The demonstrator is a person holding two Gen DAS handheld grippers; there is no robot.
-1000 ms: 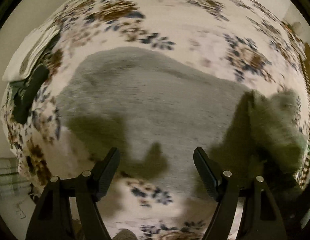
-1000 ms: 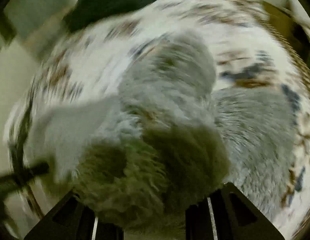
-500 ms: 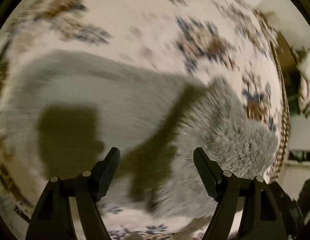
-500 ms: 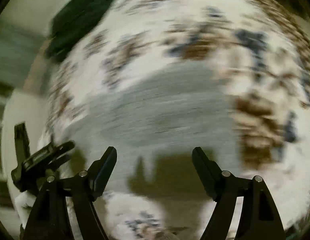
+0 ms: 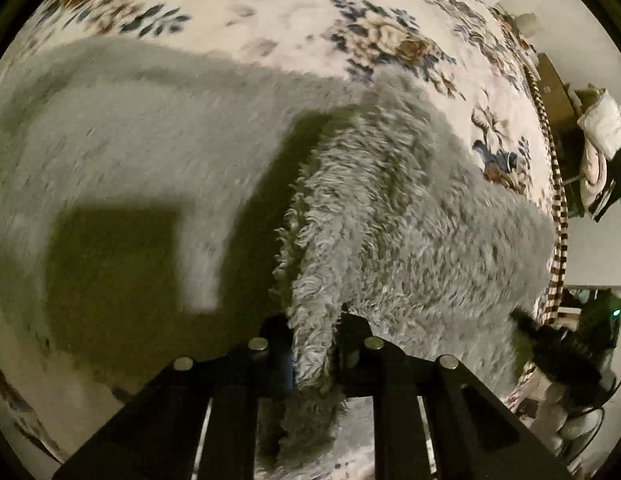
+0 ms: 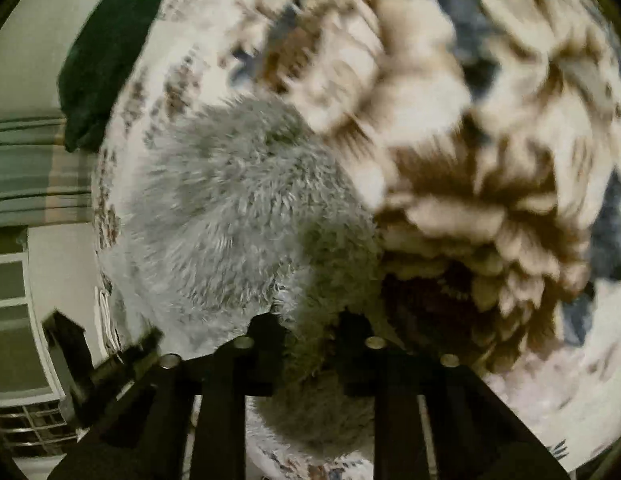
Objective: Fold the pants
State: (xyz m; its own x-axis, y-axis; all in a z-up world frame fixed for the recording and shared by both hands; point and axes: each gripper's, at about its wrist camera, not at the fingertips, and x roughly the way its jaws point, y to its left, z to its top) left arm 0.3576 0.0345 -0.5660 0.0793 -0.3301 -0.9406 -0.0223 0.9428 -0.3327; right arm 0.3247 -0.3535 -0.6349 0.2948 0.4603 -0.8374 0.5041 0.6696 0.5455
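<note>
Both claws clamped on pants (image 5: 390,216): left gripper (image 5: 312,344), right gripper (image 6: 310,344). Edge lifted, fold mid-way; lay-down, smoothing left.

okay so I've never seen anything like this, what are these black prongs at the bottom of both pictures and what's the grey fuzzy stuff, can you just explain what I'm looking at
No robot here: a person holds a two-fingered claw in each hand, and a wide-angle camera on each claw looks forward along its fingers. Those fingers are the black prongs. One picture comes from the left claw, the other from the right claw.

The grey fuzzy stuff is a pair of fleece pants being folded on a flowered bedspread. Both claws are shut, each pinching a bunch of the pants. In the left view, the pinched part rises off the flat part. A dark green cloth lies at the bed's far edge.
</note>
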